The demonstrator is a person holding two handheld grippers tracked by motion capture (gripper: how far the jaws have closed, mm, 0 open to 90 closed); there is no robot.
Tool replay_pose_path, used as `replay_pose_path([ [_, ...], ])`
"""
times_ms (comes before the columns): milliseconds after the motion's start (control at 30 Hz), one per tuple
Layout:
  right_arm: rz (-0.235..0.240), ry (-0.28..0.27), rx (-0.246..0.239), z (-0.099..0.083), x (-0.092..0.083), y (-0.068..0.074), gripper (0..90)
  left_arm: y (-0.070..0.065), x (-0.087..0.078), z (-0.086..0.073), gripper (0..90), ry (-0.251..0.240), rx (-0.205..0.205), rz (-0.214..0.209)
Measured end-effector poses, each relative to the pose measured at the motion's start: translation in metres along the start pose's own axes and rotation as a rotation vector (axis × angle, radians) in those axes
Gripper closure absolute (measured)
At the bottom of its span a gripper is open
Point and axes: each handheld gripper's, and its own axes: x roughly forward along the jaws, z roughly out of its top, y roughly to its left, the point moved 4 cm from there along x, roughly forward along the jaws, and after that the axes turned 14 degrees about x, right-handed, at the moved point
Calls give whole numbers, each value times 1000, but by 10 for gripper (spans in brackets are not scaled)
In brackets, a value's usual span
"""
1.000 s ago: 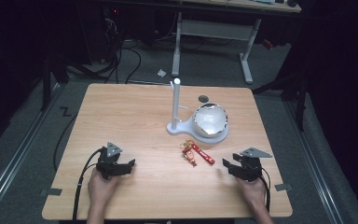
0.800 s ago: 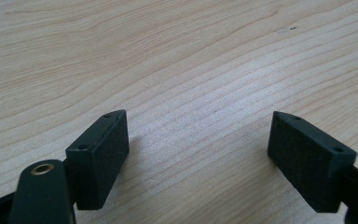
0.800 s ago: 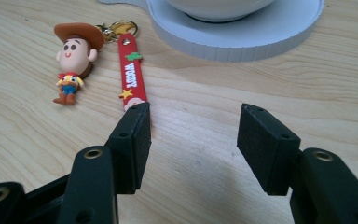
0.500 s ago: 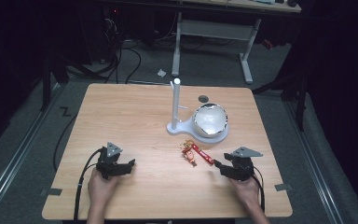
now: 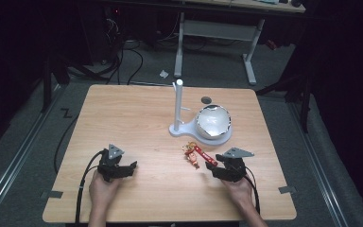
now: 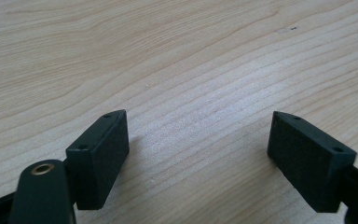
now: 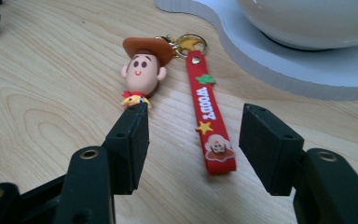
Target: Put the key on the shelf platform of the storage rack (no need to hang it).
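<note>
We have the keychain (image 5: 197, 155) lying flat on the counter (image 5: 137, 118), just near of the white stand base (image 5: 184, 130) that carries the bowl (image 5: 212, 121), and right of centre. Its red strap (image 7: 211, 122) is the part that matters: in the right gripper view it runs lengthwise away from us, its near end lying between the two jaws of the right tongs (image 7: 193, 140), with the little cowboy-hat figure (image 7: 142, 72) just beside it on the left, at the far end where the ring joins them.

Our right tongs (image 5: 217, 166) are spread wide and hold nothing; the strap's long axis points roughly along their reach, so we judge that a short push forward and down would put the jaws on either side of it (closing across its width, not its length).

Our left tongs (image 5: 126, 168) are spread too, empty over bare wood (image 6: 186, 70), well apart from the keychain at the near left. The right hand (image 5: 238, 189) is plainly the nearer one.
</note>
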Motion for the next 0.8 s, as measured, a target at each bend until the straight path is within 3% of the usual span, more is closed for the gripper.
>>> replay_pose_path([
  [400,31,2,-23,11,9,14,380,0,0,0,208,1,1,0],
  [567,39,29,-39,14,20,20,371,0,0,0,209,0,-1,0],
  [800,49,41,-19,21,34,25,374,0,0,0,209,0,0,0],
])
